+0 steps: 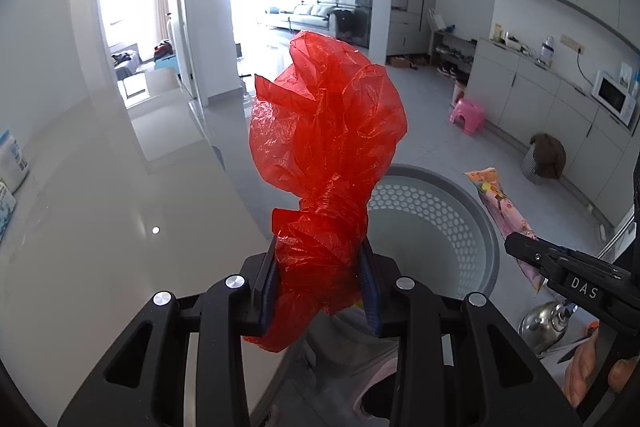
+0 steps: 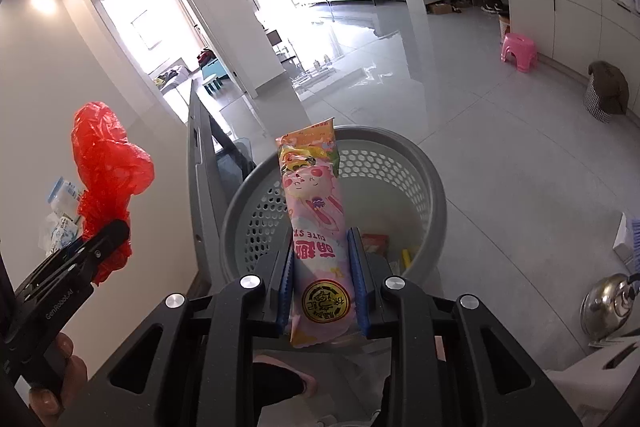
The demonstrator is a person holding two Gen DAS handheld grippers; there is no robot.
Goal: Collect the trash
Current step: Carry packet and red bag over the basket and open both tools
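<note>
A crumpled red translucent plastic bag (image 1: 326, 163) is pinched between the blue-padded fingers of the left gripper (image 1: 320, 275); the bunched lower part is clamped, and the rest billows upward above the fingertips. In the right wrist view, the same bag (image 2: 106, 167) is seen held up over the white tabletop (image 2: 132, 227), to the left of the bin.

A long pink snack wrapper printed with a cartoon character (image 2: 316, 211) is clamped lengthwise between the blue pads of the right gripper (image 2: 322, 283), with its upper end projecting past the fingertips. The wrapper is held above the round grey perforated plastic waste bin (image 2: 436, 195), which stands on the grey tiled floor just beside the table edge. A few small pieces of packaging are visible at the bottom of the bin.

A stainless steel kettle (image 2: 606, 307) is located to the right of the bin. A pink plastic stool (image 2: 519, 51) stands well apart, near the cabinets.
</note>
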